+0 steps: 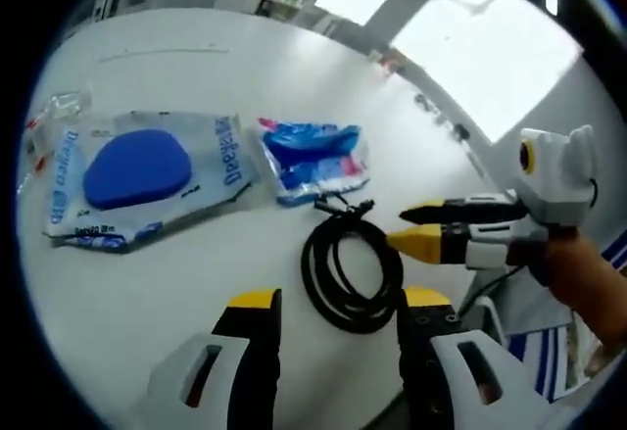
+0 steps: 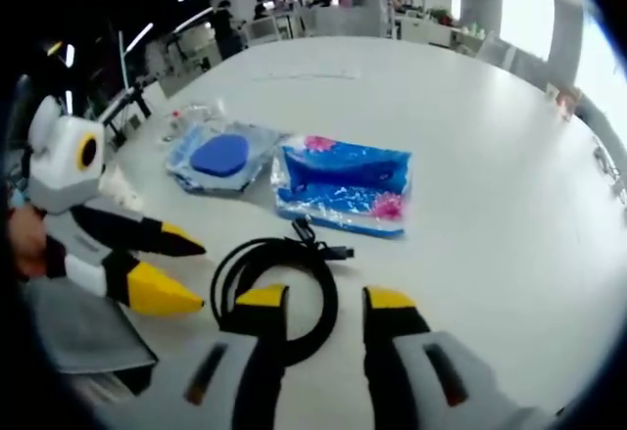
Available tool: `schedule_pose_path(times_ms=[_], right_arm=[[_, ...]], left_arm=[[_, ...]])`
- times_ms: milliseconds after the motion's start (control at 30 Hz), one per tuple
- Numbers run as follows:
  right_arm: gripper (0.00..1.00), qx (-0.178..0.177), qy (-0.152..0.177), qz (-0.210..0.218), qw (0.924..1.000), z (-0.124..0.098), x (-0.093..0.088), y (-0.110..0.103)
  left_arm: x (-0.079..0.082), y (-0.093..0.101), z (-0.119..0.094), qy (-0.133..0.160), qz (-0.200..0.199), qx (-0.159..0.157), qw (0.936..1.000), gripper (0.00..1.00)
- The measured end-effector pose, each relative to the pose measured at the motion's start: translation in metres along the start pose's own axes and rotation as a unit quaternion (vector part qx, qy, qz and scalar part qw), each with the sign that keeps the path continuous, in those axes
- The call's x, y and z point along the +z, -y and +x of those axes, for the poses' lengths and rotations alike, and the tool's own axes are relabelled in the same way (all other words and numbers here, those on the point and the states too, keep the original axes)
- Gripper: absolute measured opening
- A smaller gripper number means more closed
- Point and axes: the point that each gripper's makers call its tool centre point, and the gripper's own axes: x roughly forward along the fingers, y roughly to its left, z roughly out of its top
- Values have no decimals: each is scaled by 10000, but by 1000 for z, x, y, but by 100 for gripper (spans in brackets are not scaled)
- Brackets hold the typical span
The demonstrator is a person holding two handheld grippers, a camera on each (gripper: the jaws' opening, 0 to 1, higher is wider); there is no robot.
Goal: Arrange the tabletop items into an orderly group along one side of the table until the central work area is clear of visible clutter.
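Coiled black cable (image 1: 351, 271), "Deegeo" printed packet (image 1: 137, 177), blue pouch (image 1: 313, 159)

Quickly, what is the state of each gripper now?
Left gripper: open, holding nothing, jaws above the coiled black cable.
Right gripper: open, holding nothing, one jaw over the cable's loop.

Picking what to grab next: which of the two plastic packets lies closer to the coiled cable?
The smaller blue-and-pink packet, just beyond the black coiled cable. The clear packet holding a blue pad lies farther off, beside it.
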Motion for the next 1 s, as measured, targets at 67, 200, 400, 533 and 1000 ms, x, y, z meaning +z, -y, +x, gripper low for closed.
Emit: schedule_pose_path(times_ms=[67,200,400,533,1000], right_arm=[[28,11,9,10,10000,-1,2,-1],[31,55,87,-37,9999,-4,8,-6],[37,73,185,-74,9998,-7,15,-11],[43,166,318,-82,9993,-10,22,-18],[67,640,637,82,9959,-25,44,-48]], left_arm=[[2,0,-2,45,64,0,10000,50],[7,4,-6,132,180,-63,9997,58],[12,5,-18,239,518,-132,9983,68],[18,5,-28,393,776,-215,9960,76],[39,7,-76,810,1330,-410,9869,88]])
